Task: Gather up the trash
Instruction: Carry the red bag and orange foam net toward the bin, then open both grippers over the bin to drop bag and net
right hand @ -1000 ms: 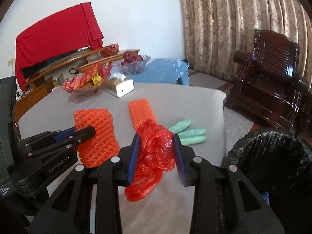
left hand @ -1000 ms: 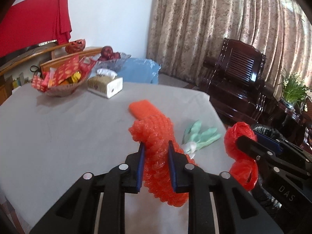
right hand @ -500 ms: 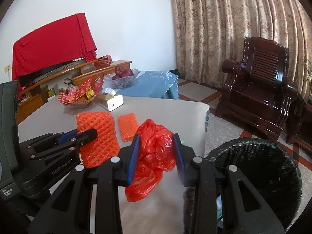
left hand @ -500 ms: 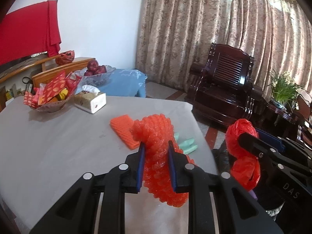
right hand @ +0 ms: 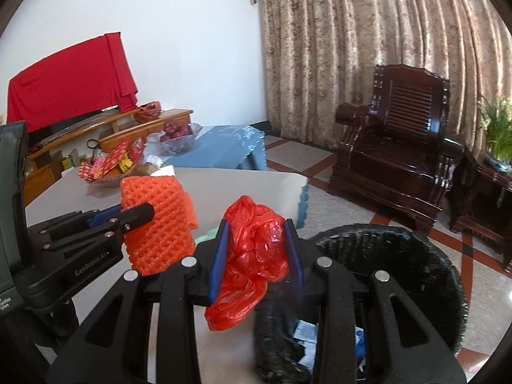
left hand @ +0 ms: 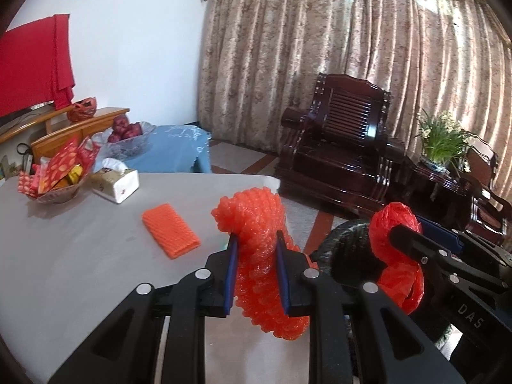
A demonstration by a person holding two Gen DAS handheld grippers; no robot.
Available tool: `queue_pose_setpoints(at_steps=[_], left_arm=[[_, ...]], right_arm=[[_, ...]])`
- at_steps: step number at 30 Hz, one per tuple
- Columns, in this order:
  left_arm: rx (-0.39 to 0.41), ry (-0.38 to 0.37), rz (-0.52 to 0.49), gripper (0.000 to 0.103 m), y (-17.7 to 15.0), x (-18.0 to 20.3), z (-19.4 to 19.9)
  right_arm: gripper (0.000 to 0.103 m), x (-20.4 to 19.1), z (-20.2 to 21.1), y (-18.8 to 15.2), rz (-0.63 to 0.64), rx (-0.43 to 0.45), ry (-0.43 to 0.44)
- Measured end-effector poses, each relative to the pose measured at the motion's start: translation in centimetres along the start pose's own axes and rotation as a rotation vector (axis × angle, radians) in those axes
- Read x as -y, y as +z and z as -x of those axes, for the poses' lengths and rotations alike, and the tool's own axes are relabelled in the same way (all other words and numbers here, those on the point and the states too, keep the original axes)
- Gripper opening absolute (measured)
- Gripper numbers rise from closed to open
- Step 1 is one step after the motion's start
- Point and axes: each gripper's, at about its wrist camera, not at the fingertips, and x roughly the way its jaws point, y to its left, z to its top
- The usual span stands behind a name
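My left gripper (left hand: 256, 243) is shut on an orange foam net (left hand: 260, 243) and holds it above the grey table's right edge (left hand: 80, 256). It also shows in the right wrist view (right hand: 156, 224). My right gripper (right hand: 256, 227) is shut on a crumpled red plastic bag (right hand: 252, 252), right beside the rim of a black-lined trash bin (right hand: 400, 272) that holds some trash. The bag also shows in the left wrist view (left hand: 393, 249). A second orange foam net (left hand: 169, 230) lies flat on the table.
A tissue box (left hand: 116, 184), a snack basket (left hand: 54, 179) and a fruit bowl (left hand: 128, 134) stand at the table's far side. A dark wooden armchair (right hand: 400, 147) and a potted plant (left hand: 441, 140) stand beyond the bin.
Both grippers have swung right with their loads, from over the table toward the bin. The green glove on the table has dropped out of clear sight.
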Motion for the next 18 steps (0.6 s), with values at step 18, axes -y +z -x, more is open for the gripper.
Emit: queue_pose_setpoints(at_steps=[18], left_arm=[[-0.021,-0.172,-0.113,0.022,-0.2,10.2,-3.6]], right_arm=[[0.033,10.2,2.9,-2.7,-0.084,-0.002,-0.215]])
